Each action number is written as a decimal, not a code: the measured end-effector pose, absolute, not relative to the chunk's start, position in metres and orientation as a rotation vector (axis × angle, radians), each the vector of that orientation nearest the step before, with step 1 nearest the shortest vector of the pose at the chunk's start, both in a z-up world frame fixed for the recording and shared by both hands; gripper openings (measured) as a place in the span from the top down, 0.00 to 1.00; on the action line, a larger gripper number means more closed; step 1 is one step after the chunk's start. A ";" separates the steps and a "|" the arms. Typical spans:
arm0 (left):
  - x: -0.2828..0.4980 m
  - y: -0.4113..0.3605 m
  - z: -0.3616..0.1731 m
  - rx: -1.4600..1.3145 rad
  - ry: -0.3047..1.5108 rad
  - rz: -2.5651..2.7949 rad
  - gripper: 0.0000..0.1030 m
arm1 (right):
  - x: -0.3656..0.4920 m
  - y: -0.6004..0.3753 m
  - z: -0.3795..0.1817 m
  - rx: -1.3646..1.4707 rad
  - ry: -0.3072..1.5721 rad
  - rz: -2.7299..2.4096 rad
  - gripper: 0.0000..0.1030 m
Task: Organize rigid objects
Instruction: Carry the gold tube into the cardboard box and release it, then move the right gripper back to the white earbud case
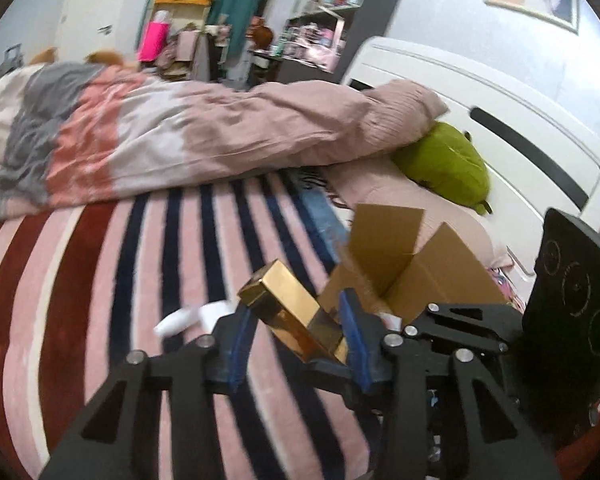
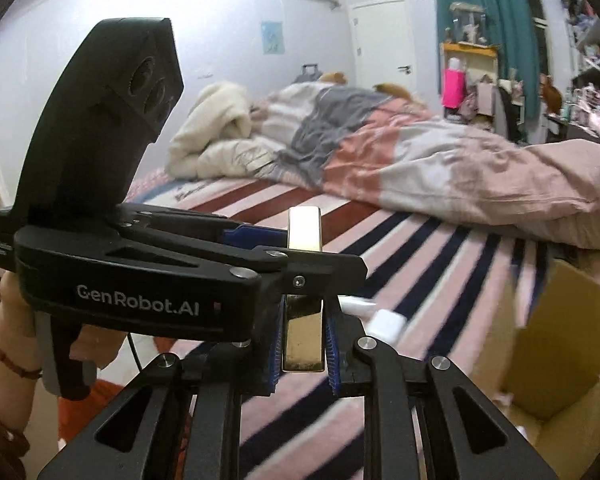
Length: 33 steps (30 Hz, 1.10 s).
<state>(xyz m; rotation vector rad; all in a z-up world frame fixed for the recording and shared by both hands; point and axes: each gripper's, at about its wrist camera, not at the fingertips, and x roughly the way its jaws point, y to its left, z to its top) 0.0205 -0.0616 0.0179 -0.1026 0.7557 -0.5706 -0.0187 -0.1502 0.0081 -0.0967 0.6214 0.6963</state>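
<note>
A shiny gold rectangular bar [image 1: 296, 312] is held above the striped bed cover. In the left wrist view it lies tilted between the blue pads of my left gripper [image 1: 296, 344], which is shut on it. In the right wrist view the same bar [image 2: 303, 336] stands upright between the blue pads of my right gripper [image 2: 303, 340], which is also shut on it; the left gripper's body [image 2: 140, 276] crosses in front from the left. An open cardboard box [image 1: 404, 268] stands just right of the bar and shows at the right edge of the right wrist view [image 2: 556, 344].
A small white bottle-like object [image 1: 188, 318] lies on the striped cover [image 1: 100, 280], also in the right wrist view [image 2: 376, 316]. A rumpled pink and grey duvet [image 1: 160, 132], a green plush [image 1: 448, 164] and the white headboard [image 1: 500, 112] lie beyond.
</note>
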 end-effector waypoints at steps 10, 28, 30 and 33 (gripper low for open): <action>0.057 -0.168 0.025 0.024 0.833 -0.700 0.65 | 0.006 -0.245 0.018 -0.023 0.715 0.527 0.87; 0.077 -0.209 -0.002 0.101 0.987 -0.729 0.49 | 0.022 -0.288 -0.012 -0.025 0.916 0.435 0.87; 0.075 -0.205 0.004 0.100 0.972 -0.725 0.41 | 0.021 -0.287 -0.012 -0.027 0.928 0.430 0.87; 0.066 -0.190 0.020 0.093 0.921 -0.721 0.33 | 0.021 -0.287 -0.011 -0.030 0.931 0.412 0.87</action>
